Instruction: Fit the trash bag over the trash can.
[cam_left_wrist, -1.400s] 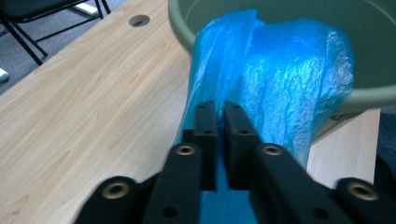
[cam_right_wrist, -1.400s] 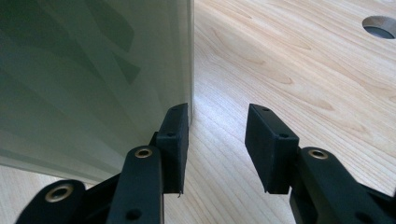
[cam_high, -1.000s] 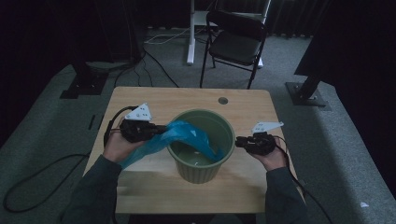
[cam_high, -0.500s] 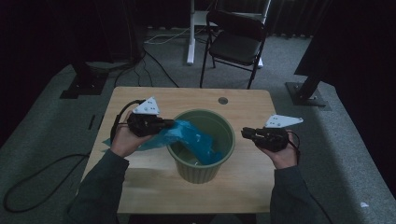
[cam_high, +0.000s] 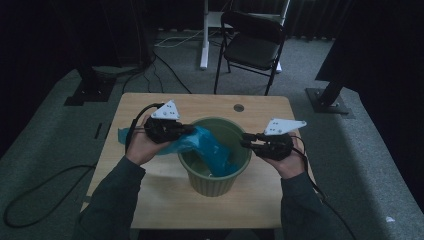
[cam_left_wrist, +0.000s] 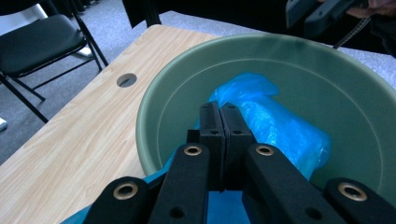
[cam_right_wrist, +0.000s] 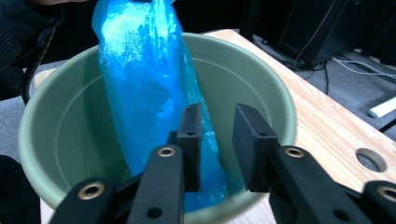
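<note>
A green bucket (cam_high: 215, 186) stands in the middle of the wooden table (cam_high: 150, 195). A blue plastic bag (cam_high: 207, 145) drapes over its left rim and hangs down inside. My left gripper (cam_high: 190, 129) is at that rim, shut on the bag's upper part; in the left gripper view the jaws (cam_left_wrist: 219, 121) are pressed together over the bag (cam_left_wrist: 275, 126) and the bucket (cam_left_wrist: 154, 107). My right gripper (cam_high: 245, 142) hovers at the right rim. Its jaws (cam_right_wrist: 217, 126) have just been opening and stand apart with nothing gripped; the bag (cam_right_wrist: 144, 79) hangs beyond them in the bucket (cam_right_wrist: 275, 93).
A round cable hole (cam_high: 239, 107) sits near the table's far edge. A black folding chair (cam_high: 252, 45) stands behind the table. Cables run across the grey floor (cam_high: 45, 200) at the left.
Both hands have risen. The left gripper has carried the bag's top toward the bucket rim. The right gripper has lifted from the table's right side to the rim, and its jaws stand wider.
</note>
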